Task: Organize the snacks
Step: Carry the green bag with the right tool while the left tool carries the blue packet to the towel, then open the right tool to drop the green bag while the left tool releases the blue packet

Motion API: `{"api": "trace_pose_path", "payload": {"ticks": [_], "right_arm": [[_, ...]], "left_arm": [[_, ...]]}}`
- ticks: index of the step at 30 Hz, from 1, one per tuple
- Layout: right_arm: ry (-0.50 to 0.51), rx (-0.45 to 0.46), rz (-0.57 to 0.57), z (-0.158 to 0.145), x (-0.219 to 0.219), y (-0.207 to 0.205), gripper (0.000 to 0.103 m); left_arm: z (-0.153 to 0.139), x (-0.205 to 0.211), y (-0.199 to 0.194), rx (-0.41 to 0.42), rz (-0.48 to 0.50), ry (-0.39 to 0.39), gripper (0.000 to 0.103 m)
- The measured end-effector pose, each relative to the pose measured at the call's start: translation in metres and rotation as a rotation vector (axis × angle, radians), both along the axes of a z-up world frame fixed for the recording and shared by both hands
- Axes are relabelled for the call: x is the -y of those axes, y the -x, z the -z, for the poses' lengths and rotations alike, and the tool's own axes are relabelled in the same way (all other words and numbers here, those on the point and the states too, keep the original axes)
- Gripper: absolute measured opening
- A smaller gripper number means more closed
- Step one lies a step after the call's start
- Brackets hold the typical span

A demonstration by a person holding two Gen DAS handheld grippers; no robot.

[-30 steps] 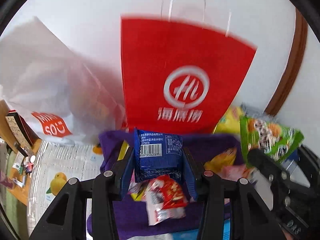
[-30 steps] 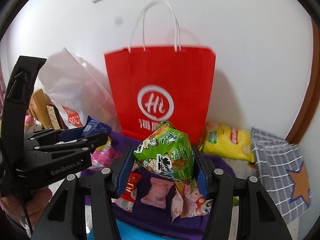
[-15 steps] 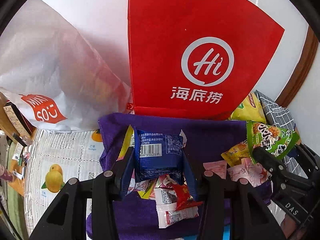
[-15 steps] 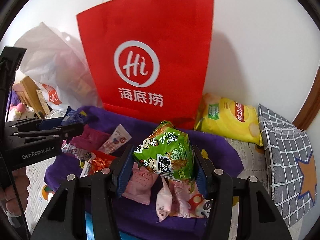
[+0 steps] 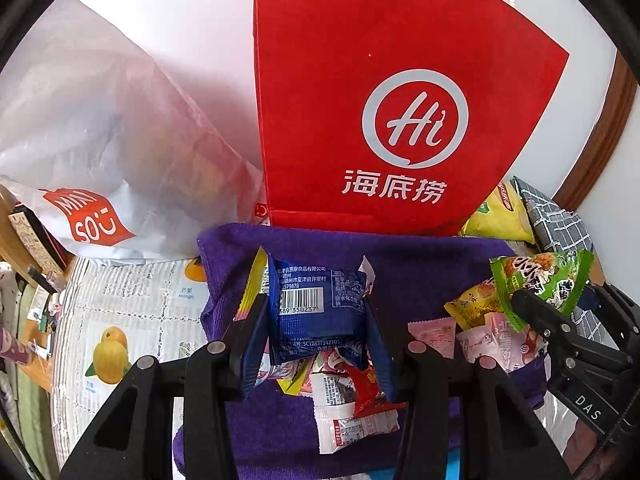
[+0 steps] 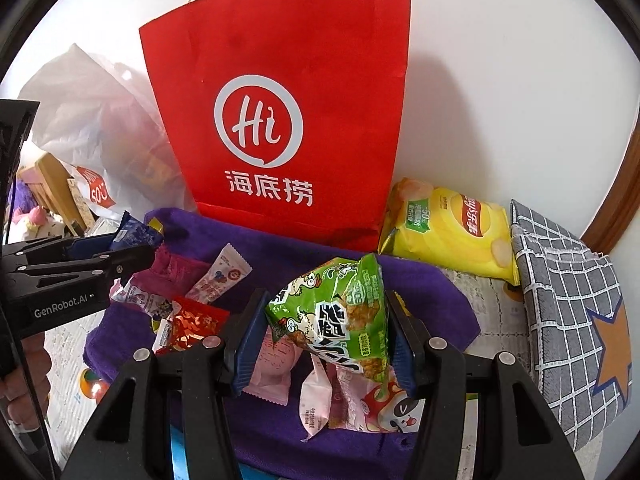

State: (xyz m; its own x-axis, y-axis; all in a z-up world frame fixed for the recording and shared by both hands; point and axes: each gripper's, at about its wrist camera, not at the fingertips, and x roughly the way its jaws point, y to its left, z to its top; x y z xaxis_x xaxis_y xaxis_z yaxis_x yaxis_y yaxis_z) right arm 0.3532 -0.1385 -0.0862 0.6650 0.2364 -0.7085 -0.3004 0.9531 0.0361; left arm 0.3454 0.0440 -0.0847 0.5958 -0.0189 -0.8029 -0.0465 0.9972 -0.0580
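Note:
My left gripper (image 5: 316,316) is shut on a blue snack packet (image 5: 316,308) and holds it above a purple towel (image 5: 416,264) strewn with several small snack packets. My right gripper (image 6: 326,330) is shut on a green snack bag (image 6: 336,316) above the same towel (image 6: 424,292). A tall red paper bag (image 5: 384,112) stands upright behind the towel against the wall; it also shows in the right wrist view (image 6: 280,120). The right gripper with the green bag (image 5: 540,280) shows at the right of the left wrist view. The left gripper (image 6: 132,248) shows at the left of the right wrist view.
A white plastic bag (image 5: 100,140) slumps left of the red bag. A yellow chip bag (image 6: 452,232) and a grey checked pouch (image 6: 568,320) lie at the right. A fruit-print tablecloth (image 5: 120,320) covers the table. Clutter sits at the far left edge.
Both grippers have come closer to the red bag and lower over the towel, each still holding its packet. The red bag now fills more of both views.

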Motion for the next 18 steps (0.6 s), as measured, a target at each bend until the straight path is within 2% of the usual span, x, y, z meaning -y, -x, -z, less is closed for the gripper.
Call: {"api": "trace_pose_path", "payload": {"ticks": [9, 18], "right_arm": [[0.0, -0.006, -0.006, 0.001, -0.001, 0.0, 0.055], [0.041, -0.075, -0.048, 0.02, -0.017, -0.004, 0.055]], "left_arm": [[0.006, -0.002, -0.003, -0.022, -0.009, 0.0, 0.044], [0.01, -0.01, -0.006, -0.049, -0.026, 0.014, 0.044]]}}
